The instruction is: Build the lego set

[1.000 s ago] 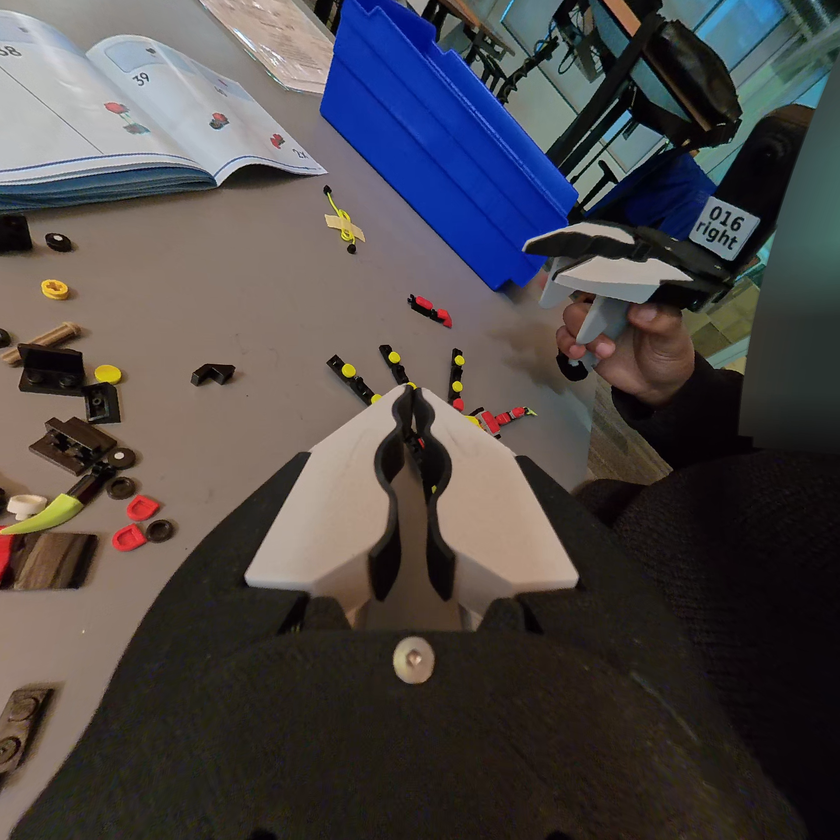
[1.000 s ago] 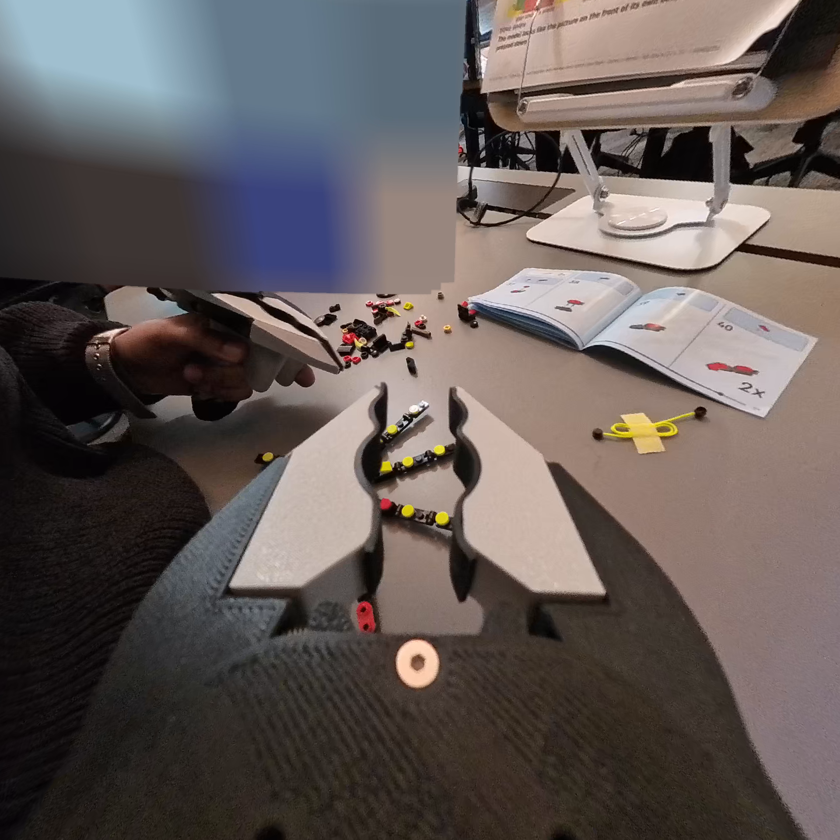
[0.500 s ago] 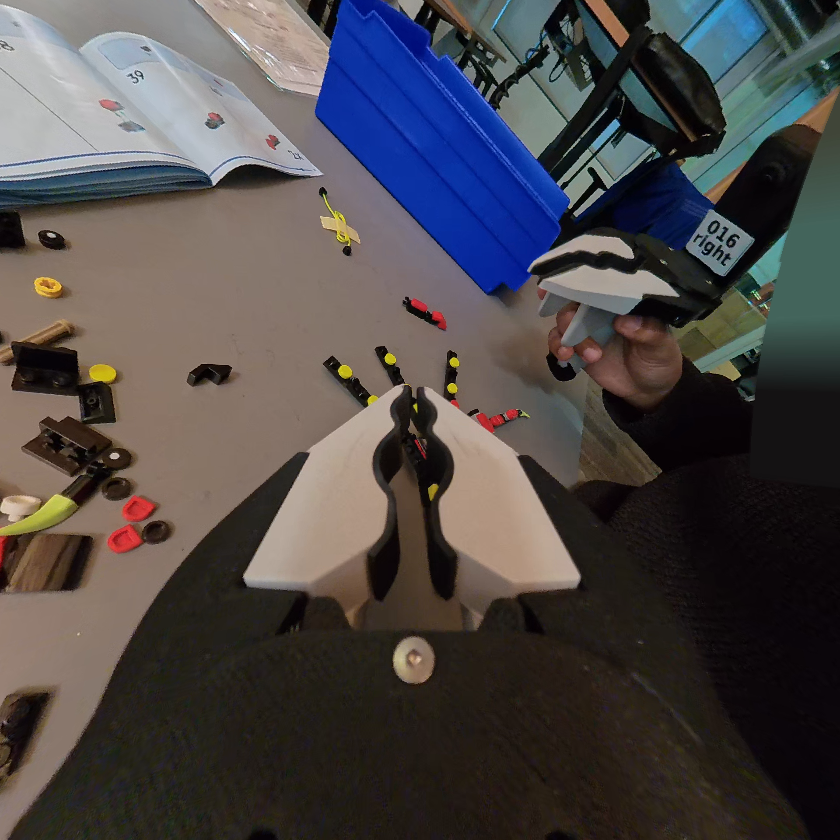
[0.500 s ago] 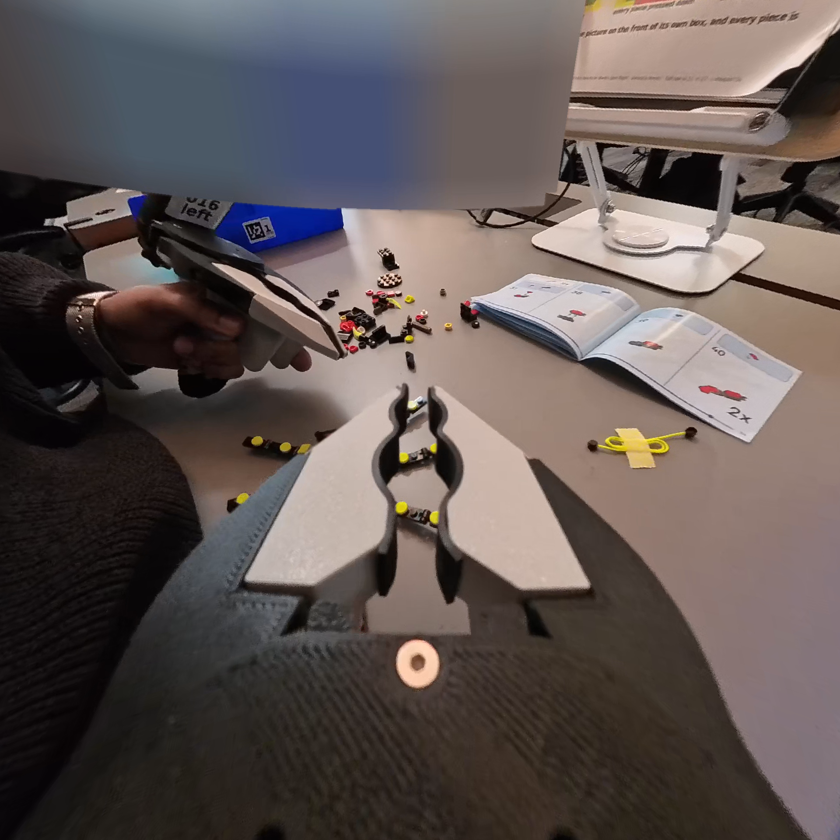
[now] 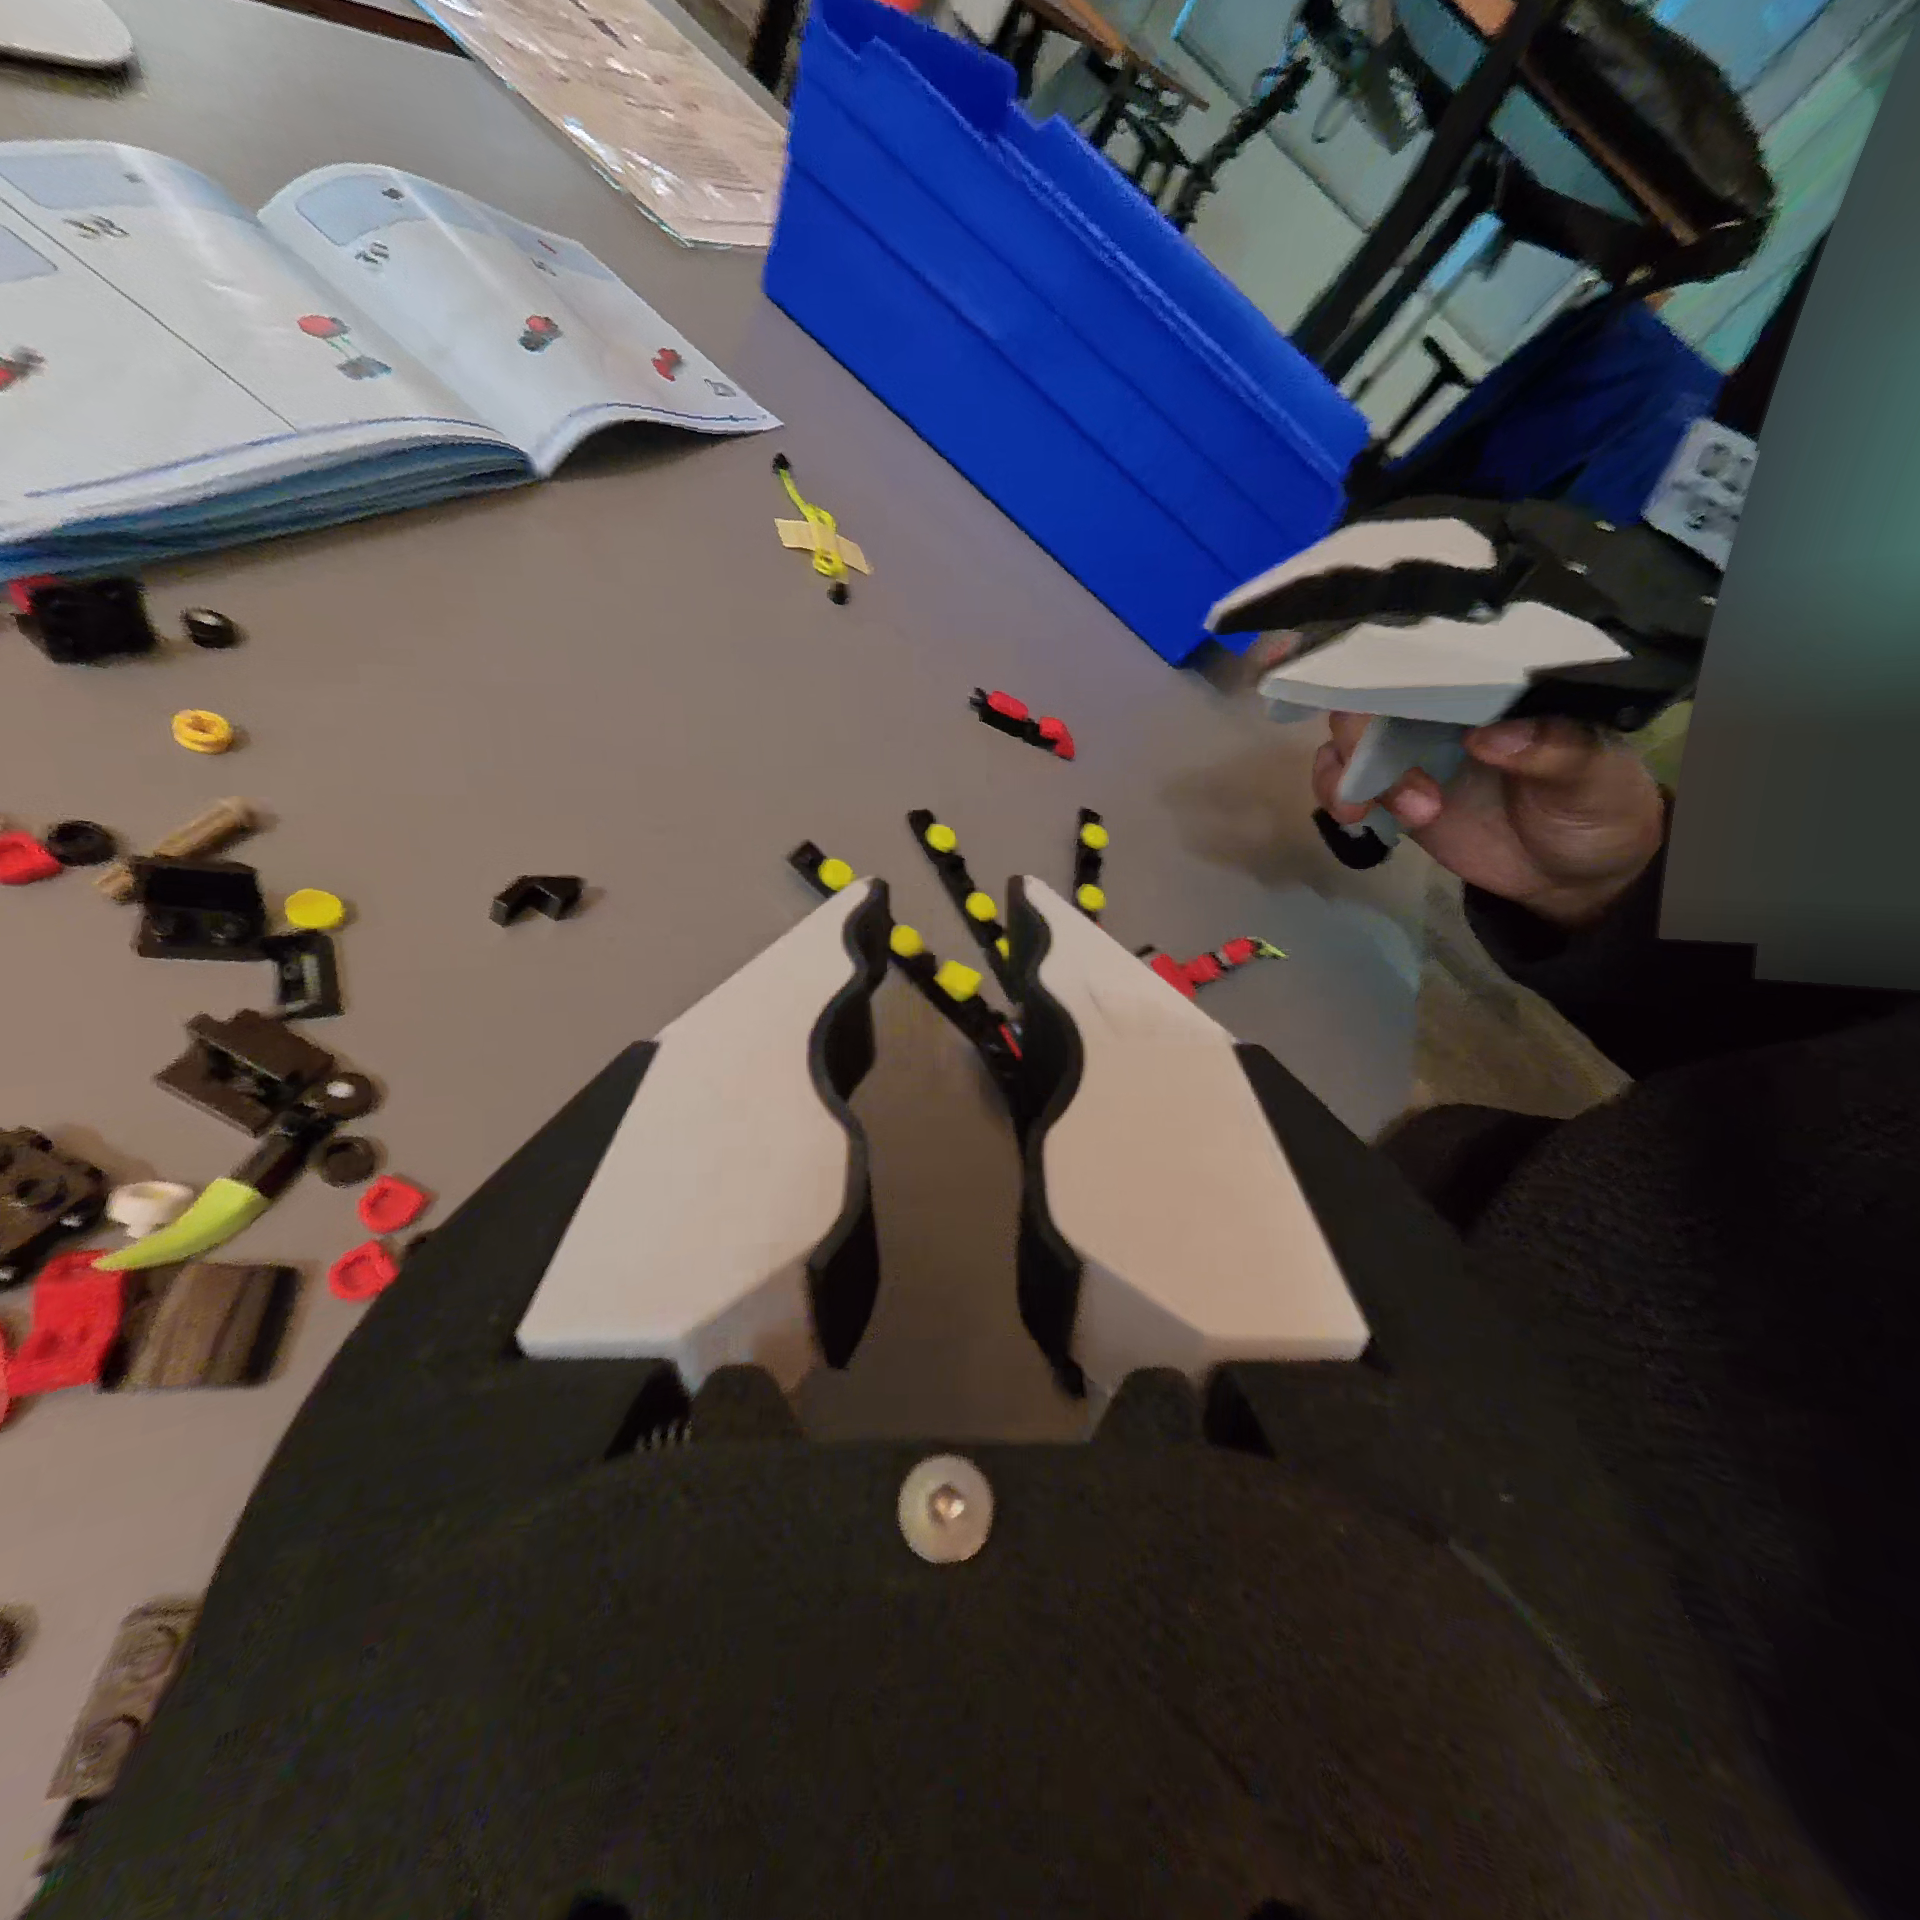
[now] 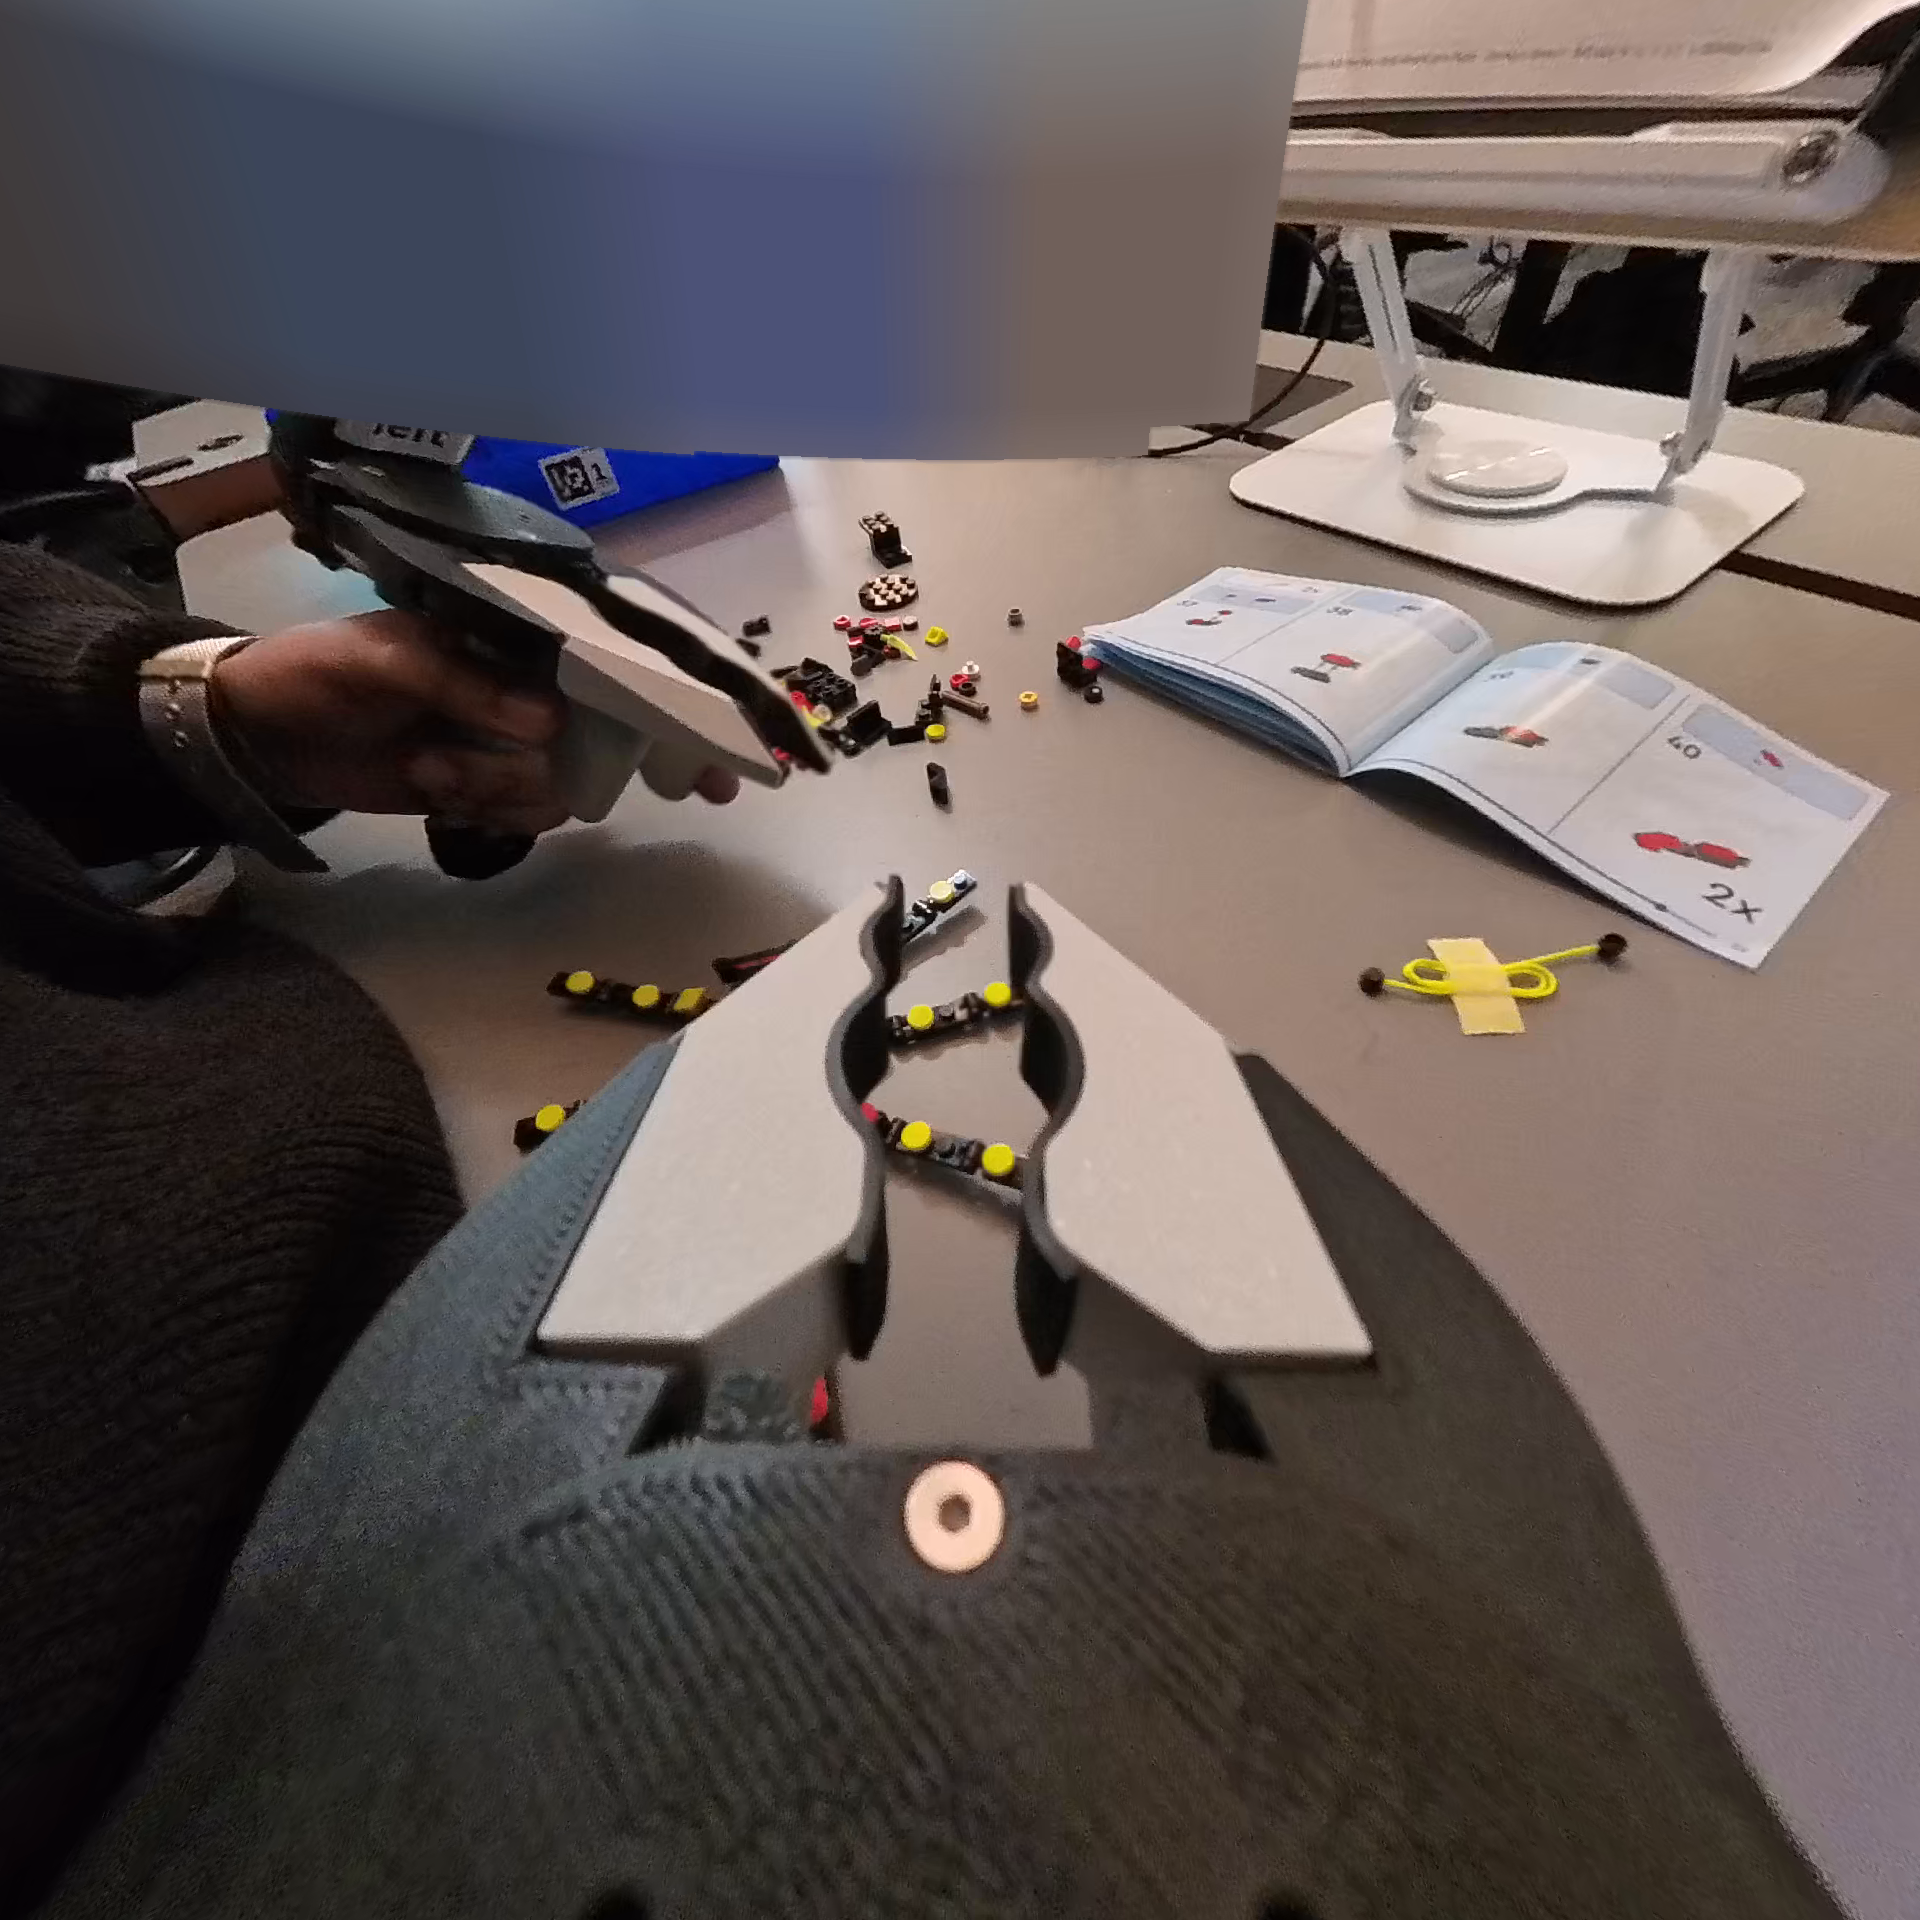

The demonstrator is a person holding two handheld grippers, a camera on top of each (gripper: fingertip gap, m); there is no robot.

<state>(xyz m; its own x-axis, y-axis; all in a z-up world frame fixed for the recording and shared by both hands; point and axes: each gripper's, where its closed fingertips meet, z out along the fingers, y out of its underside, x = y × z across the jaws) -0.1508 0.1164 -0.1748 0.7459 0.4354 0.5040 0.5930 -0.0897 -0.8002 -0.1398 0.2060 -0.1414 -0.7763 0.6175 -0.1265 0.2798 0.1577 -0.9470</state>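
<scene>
Several black Lego strips with yellow studs (image 5: 961, 873) lie fanned out on the grey table. My left gripper (image 5: 948, 894) hovers over them, open and empty, and one strip (image 5: 935, 971) shows between its fingers. My right gripper (image 6: 953, 894) is open over the same strips (image 6: 945, 1143) and holds nothing. A small red and black piece (image 5: 1023, 722) lies beyond them and a red piece with a yellow tip (image 5: 1210, 961) lies to the right. The right gripper (image 5: 1231, 623) also shows in the left wrist view, and the left gripper (image 6: 800, 748) in the right wrist view.
A pile of loose black, red and yellow parts (image 5: 239, 1060) lies to the left. An open instruction booklet (image 6: 1507, 727) and a taped yellow elastic (image 6: 1486, 977) lie further out. A blue bin (image 5: 1039, 343) and a white stand (image 6: 1517, 499) are at the back. The table edge (image 5: 1403, 987) is close. The tips of one gripper are about 10 cm away from the tips of the other. Between my right fingertips and the taped yellow elastic (image 6: 1486, 977) there is roughly 15 cm. The left camera catches it too, in the left wrist view (image 5: 819, 535).
My left gripper was shut and has opened. My right gripper nearly closed half a second ago and has opened again. The right gripper has lifted a little.
</scene>
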